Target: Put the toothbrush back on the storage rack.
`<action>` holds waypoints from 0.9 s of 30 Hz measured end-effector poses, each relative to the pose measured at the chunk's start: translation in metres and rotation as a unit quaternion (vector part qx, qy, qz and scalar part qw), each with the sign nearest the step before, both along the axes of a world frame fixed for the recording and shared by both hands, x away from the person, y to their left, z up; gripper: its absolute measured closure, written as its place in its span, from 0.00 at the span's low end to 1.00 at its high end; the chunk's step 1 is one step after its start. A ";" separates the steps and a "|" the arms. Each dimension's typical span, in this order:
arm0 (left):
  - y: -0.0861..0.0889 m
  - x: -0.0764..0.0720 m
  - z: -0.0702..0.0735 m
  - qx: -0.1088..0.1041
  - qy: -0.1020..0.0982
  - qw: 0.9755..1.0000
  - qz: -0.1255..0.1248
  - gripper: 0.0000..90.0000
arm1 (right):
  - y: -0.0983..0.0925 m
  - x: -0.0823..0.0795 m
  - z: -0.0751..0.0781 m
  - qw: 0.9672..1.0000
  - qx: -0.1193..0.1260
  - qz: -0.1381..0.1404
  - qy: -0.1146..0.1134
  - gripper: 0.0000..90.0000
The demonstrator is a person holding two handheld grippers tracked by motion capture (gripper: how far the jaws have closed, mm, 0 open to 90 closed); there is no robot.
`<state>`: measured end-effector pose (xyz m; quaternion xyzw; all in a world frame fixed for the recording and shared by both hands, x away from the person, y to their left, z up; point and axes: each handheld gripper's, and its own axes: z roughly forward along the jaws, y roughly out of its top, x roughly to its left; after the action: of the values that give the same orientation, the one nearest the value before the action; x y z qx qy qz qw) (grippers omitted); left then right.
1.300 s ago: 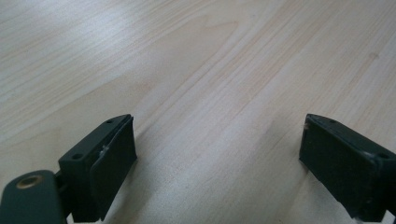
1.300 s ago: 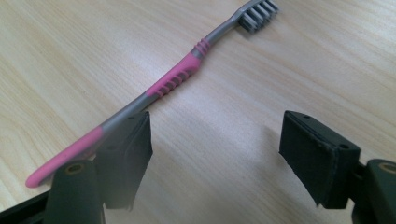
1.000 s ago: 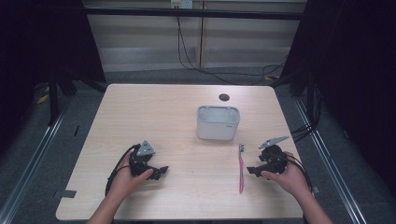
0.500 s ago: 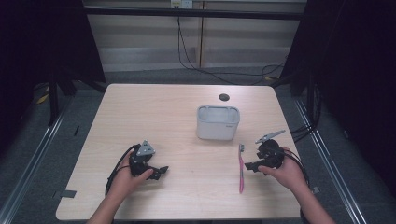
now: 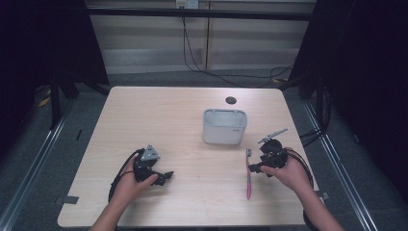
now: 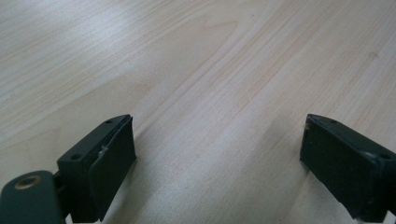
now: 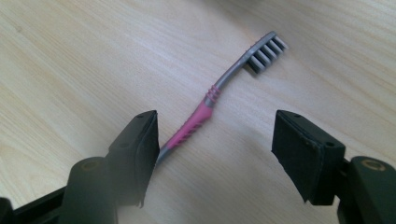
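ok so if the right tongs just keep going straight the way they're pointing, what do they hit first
Most likely the toothbrush. In the right gripper view the right tongs are open and its pink handle lies on the table between the jaws, passing close to one jaw. How far above the wood the tongs are is unclear.

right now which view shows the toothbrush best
The right gripper view: the toothbrush lies close up between the open jaws, bristles and pink grip clear. The high view shows it as a thin pink line beside the right hand-held gripper. The left gripper view gives bare table.
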<state>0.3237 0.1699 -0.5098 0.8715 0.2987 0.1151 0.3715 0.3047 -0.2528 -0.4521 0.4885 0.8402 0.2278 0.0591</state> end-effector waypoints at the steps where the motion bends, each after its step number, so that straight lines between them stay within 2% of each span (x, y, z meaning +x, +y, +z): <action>1: 0.000 0.000 0.000 0.000 -0.001 1.000 0.001 0.11 | 0.001 0.001 0.000 1.000 0.000 0.000 0.001 0.37; 9: 0.000 0.000 0.000 0.000 -0.001 1.000 0.001 0.11 | 0.005 0.005 -0.001 0.999 0.002 -0.022 0.023 0.41; 13: 0.000 0.000 0.000 0.000 0.000 1.000 0.000 0.10 | 0.007 0.008 -0.003 0.998 0.008 -0.042 0.039 0.45; 27: 0.000 0.001 0.000 0.000 0.000 1.000 0.000 0.10 | 0.012 0.020 -0.008 0.996 0.008 -0.073 0.057 0.52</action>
<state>0.3243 0.1696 -0.5100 0.8717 0.2982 0.1152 0.3715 0.3245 -0.2410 -0.4601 0.5611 0.8026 0.2011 0.0237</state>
